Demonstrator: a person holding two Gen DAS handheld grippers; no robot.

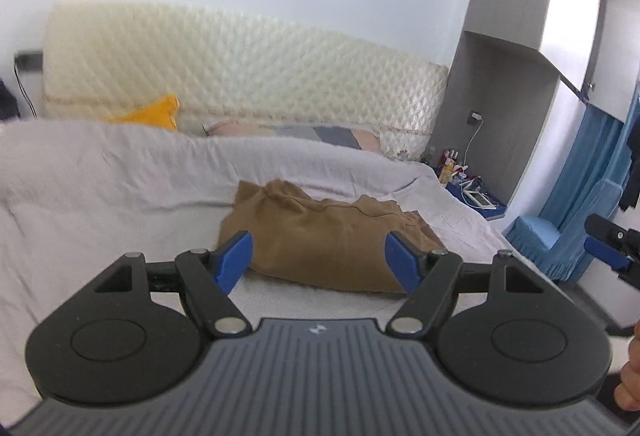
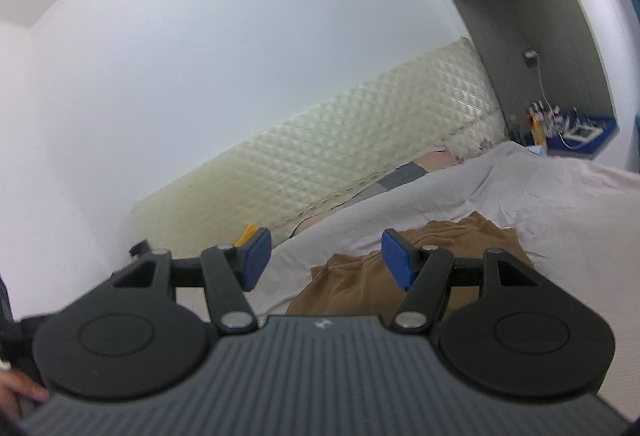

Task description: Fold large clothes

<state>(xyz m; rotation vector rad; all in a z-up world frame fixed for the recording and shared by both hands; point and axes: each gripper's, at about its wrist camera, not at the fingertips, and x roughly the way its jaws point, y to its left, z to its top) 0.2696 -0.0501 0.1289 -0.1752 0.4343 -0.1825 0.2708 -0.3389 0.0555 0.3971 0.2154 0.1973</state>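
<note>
A tan-brown garment (image 1: 324, 236) lies in a rumpled, folded heap on the grey sheet of the bed (image 1: 100, 171). My left gripper (image 1: 322, 262) hovers above and short of it, open, with nothing between its blue pads (image 1: 234, 260). In the right wrist view the same garment (image 2: 400, 276) lies below and ahead of my right gripper (image 2: 326, 260). That gripper is open too and holds nothing; the view is tilted. The right gripper's black and blue tip (image 1: 612, 244) also shows at the right edge of the left wrist view.
A cream quilted headboard (image 1: 240, 71) stands against the pale wall behind the bed. An orange cloth (image 1: 152, 113) and a patterned pillow (image 1: 288, 129) lie at its foot. A cluttered blue bedside table (image 1: 476, 191), a grey cabinet (image 1: 500, 95) and a blue chair (image 1: 560, 236) stand to the right.
</note>
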